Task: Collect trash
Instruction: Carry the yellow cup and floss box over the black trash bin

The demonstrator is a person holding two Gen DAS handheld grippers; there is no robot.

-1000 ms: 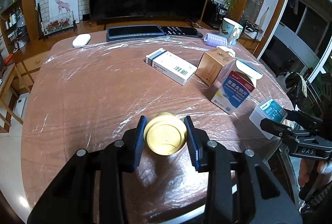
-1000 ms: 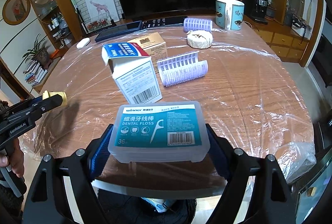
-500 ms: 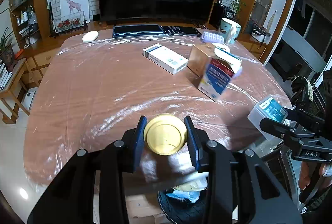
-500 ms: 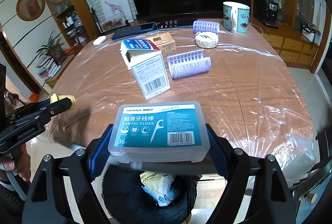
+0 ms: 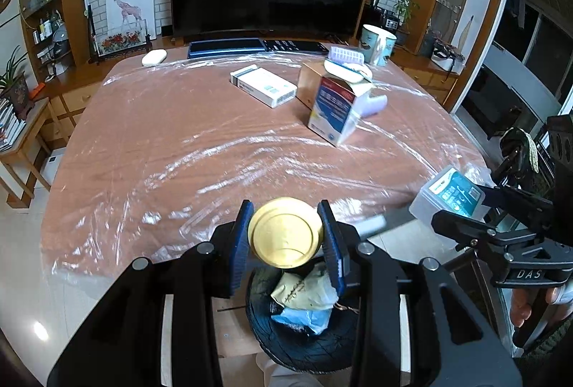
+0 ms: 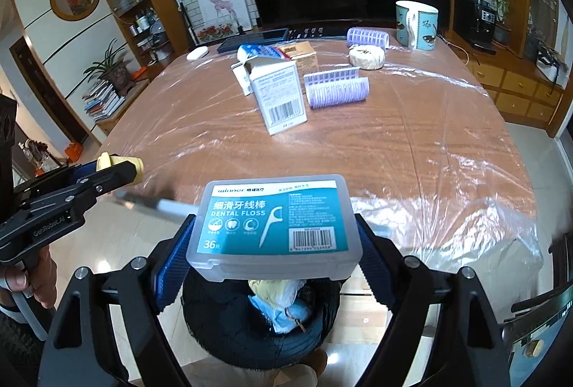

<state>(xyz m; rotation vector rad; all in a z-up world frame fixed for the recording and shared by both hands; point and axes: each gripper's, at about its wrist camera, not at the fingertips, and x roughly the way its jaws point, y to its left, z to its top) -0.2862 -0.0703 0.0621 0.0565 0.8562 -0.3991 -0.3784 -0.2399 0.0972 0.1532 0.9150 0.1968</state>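
Gold-coloured and round, the metal lid (image 5: 285, 232) is sitting clamped between the blue pads of our left gripper (image 5: 286, 236), which is hanging just past the near edge of the brown worktop (image 5: 200, 143) wrapped in clear plastic film. Directly below it we are seeing the black round trash bin (image 5: 301, 344) on the floor, holding crumpled yellowish paper and a blue scrap.

Our right gripper (image 6: 274, 254) is clenching the clear plastic dental floss box with the teal label (image 6: 274, 226) by its two short ends, and it too is hovering over the black bin (image 6: 229, 326), off the worktop's near edge. In the left wrist view, that floss box (image 5: 449, 195) is showing at the right, well apart from the lid.

Farther back on the worktop we are seeing an upright blue-and-white carton with an open flap (image 5: 335, 111), a tan cardboard box (image 5: 308, 82) just behind it, a flat white medicine box (image 5: 263, 85), a lilac hair roller strip (image 6: 336, 87), a second lilac roller (image 6: 367, 37), a round paper-wrapped cake (image 6: 366, 56) and a teal patterned mug (image 6: 416, 24).
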